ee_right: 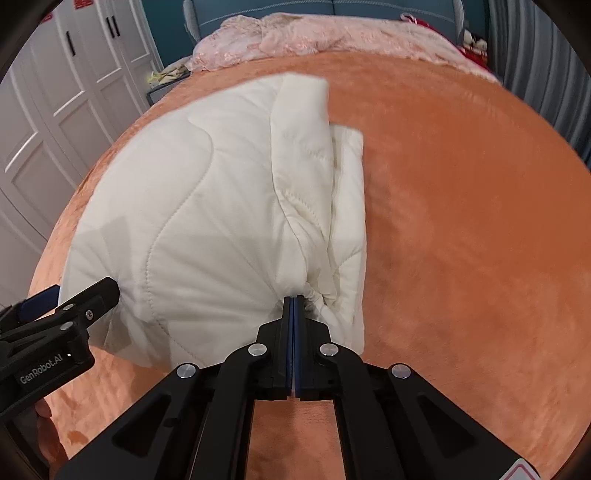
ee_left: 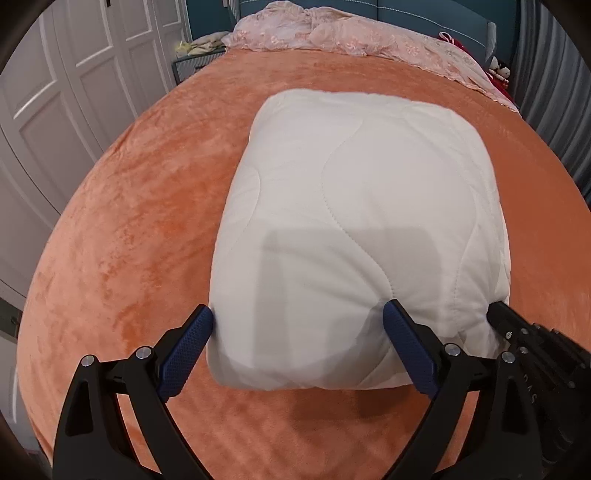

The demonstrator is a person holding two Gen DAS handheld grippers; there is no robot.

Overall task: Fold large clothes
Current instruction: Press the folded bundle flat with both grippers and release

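A folded white quilt (ee_left: pixel 354 206) lies as a thick padded block on the orange bedspread (ee_left: pixel 122 236). My left gripper (ee_left: pixel 298 322) stands open and wide at its near left corner. One blue pad (ee_left: pixel 192 343) sits just off the quilt's left edge and the other (ee_left: pixel 406 343) rests over the top layer. In the right wrist view the quilt (ee_right: pixel 207 206) shows its stacked layers along the right side. My right gripper (ee_right: pixel 294 301) is shut on a gathered bit of fabric at the near right corner. The left gripper (ee_right: pixel 72 297) shows at the far left there.
A pink lace blanket (ee_left: pixel 332 33) is heaped at the head of the bed against a teal headboard (ee_right: pixel 332 9). White wardrobe doors (ee_left: pixel 55 110) stand to the left, with a bedside table (ee_left: pixel 192 62) beyond. Grey curtain (ee_right: pixel 546 74) hangs on the right. Bare bedspread (ee_right: pixel 480 221) lies right of the quilt.
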